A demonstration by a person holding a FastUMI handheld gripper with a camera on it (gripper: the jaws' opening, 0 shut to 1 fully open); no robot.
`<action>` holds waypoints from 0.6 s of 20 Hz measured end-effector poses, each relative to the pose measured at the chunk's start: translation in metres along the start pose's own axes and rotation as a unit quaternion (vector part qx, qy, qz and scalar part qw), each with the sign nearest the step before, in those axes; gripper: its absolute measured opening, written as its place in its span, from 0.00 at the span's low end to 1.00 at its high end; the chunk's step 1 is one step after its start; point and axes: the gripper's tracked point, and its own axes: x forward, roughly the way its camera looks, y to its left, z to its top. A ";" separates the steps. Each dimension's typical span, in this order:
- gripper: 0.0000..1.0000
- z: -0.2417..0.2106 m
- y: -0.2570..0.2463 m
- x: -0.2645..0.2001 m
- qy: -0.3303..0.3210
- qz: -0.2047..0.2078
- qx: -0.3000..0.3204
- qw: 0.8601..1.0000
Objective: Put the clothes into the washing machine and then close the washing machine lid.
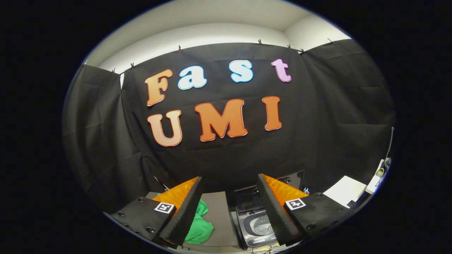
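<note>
The green clothes (200,225) lie crumpled on a grey surface (219,218), just left of the washing machine (256,227), partly hidden by one finger. The machine's lid (247,197) stands raised, its drum visible. The gripper (227,208) hovers above with its jaws wide apart, holding nothing. White paper (345,190) lies to the machine's right.

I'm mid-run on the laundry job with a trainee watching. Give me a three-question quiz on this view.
1. True or false: the gripper is shut on the green cloth.
2. Is the washing machine lid open or closed?
3. Multiple choice: the cloth lies A) inside the drum, B) on the grey surface beside the machine, by one finger, C) on the white sheet.

Key: 1 false, the fingers stand open, holding nothing; 2 open, the drum shows; 3 B.
</note>
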 end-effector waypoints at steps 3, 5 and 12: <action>0.99 -0.020 0.032 0.013 0.020 0.029 -0.006 0.999; 0.99 -0.033 0.053 0.019 0.035 0.050 -0.011 0.998; 0.99 -0.090 0.117 0.029 0.102 0.113 -0.021 0.988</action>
